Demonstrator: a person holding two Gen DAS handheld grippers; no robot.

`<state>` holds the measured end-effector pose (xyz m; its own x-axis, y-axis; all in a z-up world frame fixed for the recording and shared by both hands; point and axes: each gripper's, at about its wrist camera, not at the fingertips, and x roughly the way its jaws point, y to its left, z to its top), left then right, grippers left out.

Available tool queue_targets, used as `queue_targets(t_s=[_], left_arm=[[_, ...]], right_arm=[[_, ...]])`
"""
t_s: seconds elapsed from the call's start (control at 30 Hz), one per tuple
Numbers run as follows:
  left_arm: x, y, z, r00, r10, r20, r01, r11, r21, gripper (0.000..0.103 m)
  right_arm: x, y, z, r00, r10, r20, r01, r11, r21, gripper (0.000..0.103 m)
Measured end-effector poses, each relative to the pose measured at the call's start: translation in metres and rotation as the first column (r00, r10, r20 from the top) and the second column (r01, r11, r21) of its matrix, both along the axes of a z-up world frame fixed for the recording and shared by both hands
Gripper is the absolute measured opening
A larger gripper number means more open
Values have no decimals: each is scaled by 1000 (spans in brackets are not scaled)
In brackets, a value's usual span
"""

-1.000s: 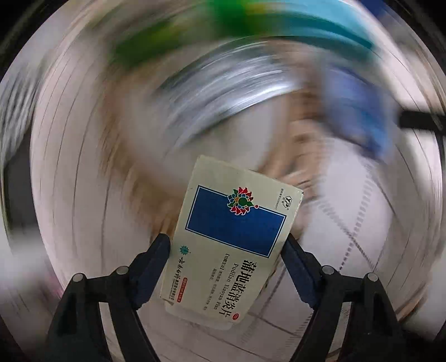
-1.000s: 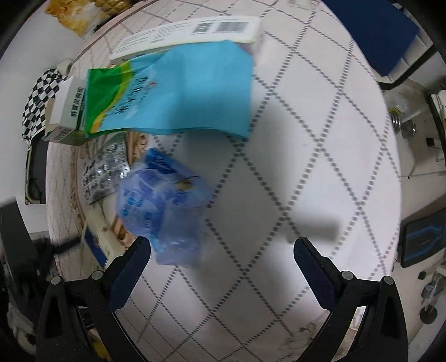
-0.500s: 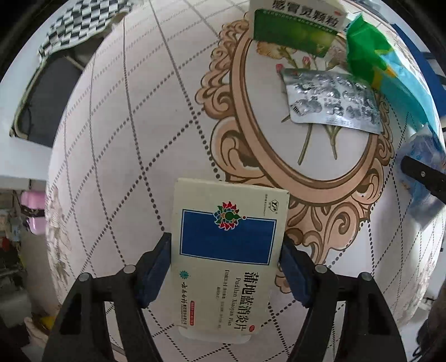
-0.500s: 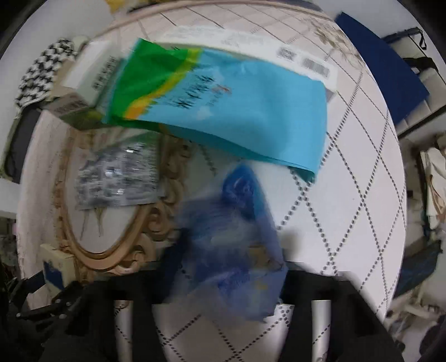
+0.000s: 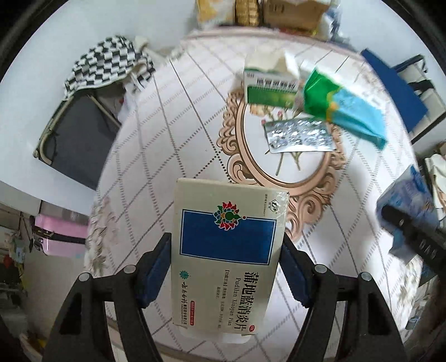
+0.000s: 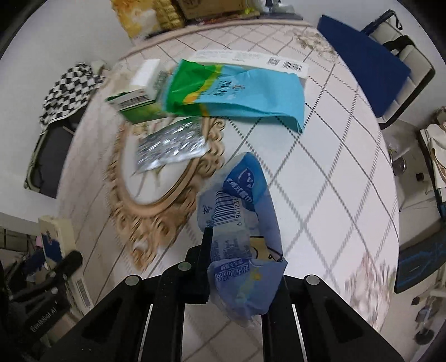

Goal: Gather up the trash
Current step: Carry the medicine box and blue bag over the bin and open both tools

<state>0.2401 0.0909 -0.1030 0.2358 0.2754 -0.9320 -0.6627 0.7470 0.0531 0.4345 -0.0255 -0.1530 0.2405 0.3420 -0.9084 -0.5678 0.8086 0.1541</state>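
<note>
My left gripper (image 5: 225, 245) is shut on a cream medicine box (image 5: 228, 222) with a blue rectangle, held above the round table (image 5: 167, 139). The right gripper (image 6: 242, 267) has its jaws closing on a crumpled blue plastic wrapper (image 6: 245, 217), pinched and lifted off the cloth. That wrapper (image 5: 407, 206) also shows at the right edge of the left wrist view. On the table lie a green-and-white box (image 6: 133, 105), a blue-green bag (image 6: 237, 92), a silver blister pack (image 6: 170, 147) and a long white barcoded carton (image 6: 251, 60).
A chair draped with a checkered cloth (image 5: 108, 61) stands left of the table. Another chair with a dark blue cushion (image 6: 362, 66) stands at the right. Cardboard boxes and yellow packs (image 5: 251, 14) sit beyond the far edge. A pink object (image 5: 61, 234) is low at the left.
The right jaws went from wide open beside the blue wrapper to closed on it and lifted it. The left gripper rose with the cream box, so more of the table shows.
</note>
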Motion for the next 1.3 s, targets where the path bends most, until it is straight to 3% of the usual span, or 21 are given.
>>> queue_targets(t_s=[0.27, 0.37, 0.5, 0.63, 0.77, 0.93, 1.17, 1.23, 1.27, 1.3], left_arm=[[-97, -29, 36, 982, -100, 163, 98, 995, 17, 71], [-142, -43, 41, 969, -136, 208, 139, 990, -3, 71], [-193, -61, 33, 963, -169, 210, 187, 980, -73, 71], [-233, -77, 0, 968, -174, 179, 206, 962, -181, 71], [-264, -93, -58, 981, -156, 118, 185, 938, -295, 71], [-276, -94, -173, 996, -79, 40, 89, 890, -447, 71], [-244, -86, -349, 998, -58, 7, 52, 832, -552, 73], [-231, -84, -395, 997, -82, -5, 65, 830, -554, 74], [-225, -82, -415, 996, -93, -13, 71, 836, -544, 77], [-221, -81, -428, 994, -105, -19, 78, 839, -539, 90]], right_arm=[[-137, -63, 50, 995, -33, 94, 26, 997, 76, 12], [-192, -84, 55, 992, -67, 107, 56, 994, 99, 12], [-267, -118, 49, 993, -101, 61, 94, 990, 106, 12], [-326, -143, 18, 995, -102, -21, 104, 991, 82, 12], [-366, -170, -44, 985, -115, -130, 120, 992, 34, 12], [-384, -196, -164, 937, -168, -306, 177, 984, 1, 12], [-362, -206, -353, 868, -230, -440, 249, 968, -15, 13], [-350, -203, -401, 856, -222, -467, 254, 967, 4, 13], [-344, -200, -421, 857, -215, -469, 249, 969, 9, 13], [-339, -196, -440, 861, -209, -464, 239, 971, 6, 13]])
